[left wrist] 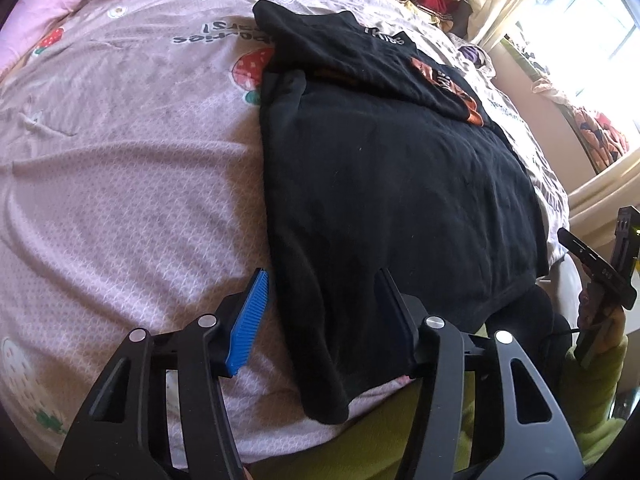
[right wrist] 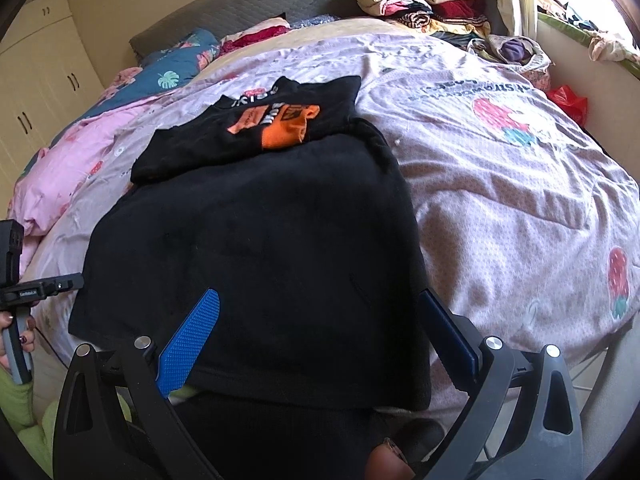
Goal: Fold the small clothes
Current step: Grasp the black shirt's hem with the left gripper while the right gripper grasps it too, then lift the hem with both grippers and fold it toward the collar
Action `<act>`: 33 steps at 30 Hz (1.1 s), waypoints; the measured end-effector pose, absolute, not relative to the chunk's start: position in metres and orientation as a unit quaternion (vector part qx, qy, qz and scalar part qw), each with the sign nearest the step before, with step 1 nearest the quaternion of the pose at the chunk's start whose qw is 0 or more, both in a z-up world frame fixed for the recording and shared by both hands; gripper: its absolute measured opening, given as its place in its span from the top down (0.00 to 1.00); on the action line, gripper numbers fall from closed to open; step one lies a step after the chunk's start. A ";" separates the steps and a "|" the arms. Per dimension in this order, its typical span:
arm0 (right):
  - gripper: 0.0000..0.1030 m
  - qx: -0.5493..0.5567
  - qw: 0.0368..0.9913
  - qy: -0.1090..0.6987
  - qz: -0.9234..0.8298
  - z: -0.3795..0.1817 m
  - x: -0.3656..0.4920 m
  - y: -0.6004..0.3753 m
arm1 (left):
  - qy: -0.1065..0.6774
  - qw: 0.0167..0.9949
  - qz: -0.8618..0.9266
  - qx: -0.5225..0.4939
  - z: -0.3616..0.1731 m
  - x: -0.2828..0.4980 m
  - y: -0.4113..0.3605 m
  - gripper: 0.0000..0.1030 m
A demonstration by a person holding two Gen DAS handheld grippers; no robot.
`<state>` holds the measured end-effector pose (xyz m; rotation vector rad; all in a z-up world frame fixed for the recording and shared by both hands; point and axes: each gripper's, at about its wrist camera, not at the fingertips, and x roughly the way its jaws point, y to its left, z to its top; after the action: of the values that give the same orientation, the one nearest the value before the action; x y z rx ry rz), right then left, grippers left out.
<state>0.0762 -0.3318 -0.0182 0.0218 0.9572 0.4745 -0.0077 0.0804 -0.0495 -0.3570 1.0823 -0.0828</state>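
Spread flat across the near part of the bed (right wrist: pixel 520 208), a black garment (right wrist: pixel 256 248) lies on a pale pink sheet printed with strawberries (left wrist: pixel 120 184). Its near hem hangs a little over the bed's edge. On its far end rests a smaller folded black top with orange print (right wrist: pixel 264 128), overlapping it.

The left hand-held gripper (left wrist: pixel 320 320) points down at the near left corner of the black garment. Its jaws stand partly apart with that corner's cloth between them; one blue pad (left wrist: pixel 248 320) sits just off the cloth's edge over the sheet, and the pads do not press on the cloth.

The right hand-held gripper (right wrist: pixel 320 336) is held over the near right part of the garment, jaws spread wide, blue pads (right wrist: pixel 192 336) clear of the cloth.

A pile of folded clothes (right wrist: pixel 424 0) sits at the far corner of the bed by the window, and patterned pillows (right wrist: pixel 180 64) lie near the headboard. A lime-green sleeve (left wrist: pixel 592 384) shows behind the grippers.
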 end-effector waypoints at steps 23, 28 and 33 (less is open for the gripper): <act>0.65 0.024 0.826 0.529 0.192 -0.067 0.076 -0.368 | 0.532 0.823 -0.055 -0.191 -0.073 -0.031 0.075 0.55; 0.91 0.009 0.837 0.513 0.193 -0.058 0.065 -0.368 | 0.523 0.833 -0.040 -0.178 -0.075 -0.032 0.078 0.82; 0.92 0.031 0.858 0.461 0.224 -0.030 0.052 -0.374 | 0.504 0.842 -0.051 -0.185 -0.064 -0.035 0.081 0.98</act>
<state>0.0522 -0.3741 -0.0302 0.0651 0.9676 0.4694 -0.0346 0.0813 -0.0640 -0.3897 1.0647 -0.1072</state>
